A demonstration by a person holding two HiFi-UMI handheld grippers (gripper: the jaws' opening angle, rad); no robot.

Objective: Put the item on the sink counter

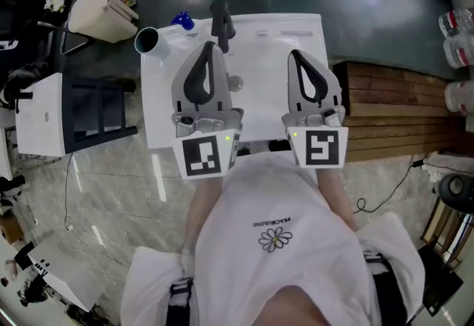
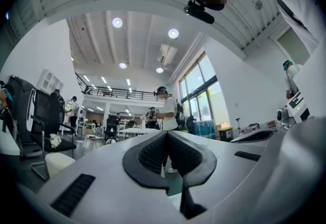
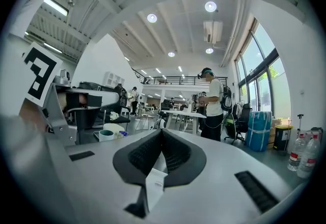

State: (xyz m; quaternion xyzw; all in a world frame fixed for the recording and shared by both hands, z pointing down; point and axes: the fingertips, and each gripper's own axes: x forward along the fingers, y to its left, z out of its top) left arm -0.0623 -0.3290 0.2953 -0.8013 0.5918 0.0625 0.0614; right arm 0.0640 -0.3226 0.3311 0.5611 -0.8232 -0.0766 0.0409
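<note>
Over the white sink counter (image 1: 296, 39) the left gripper (image 1: 209, 48) and the right gripper (image 1: 295, 56) hang side by side, each with its dark jaws pressed together on nothing. The likeliest item, a white cup with a teal inside (image 1: 150, 41), stands at the surface's back left corner, just beside a small blue object (image 1: 182, 20). Which thing the task means I cannot tell for sure.

The main risk, as I judge it, is that corner: the cup sits close to the edge, so a sideways nudge from closed jaws could tip it to the floor. The black faucet (image 1: 220, 21) rises just beyond the left gripper's tip, and a careless reach could strike it. The jaws would need to part before any grasp.

The surface is glossy white with a shallow basin. Around it lie a dark floor, a slatted wooden platform (image 1: 392, 106) on the right and a beige bin (image 1: 100, 13). The gripper views show a high hall with ceiling lights, tall windows and people standing.
</note>
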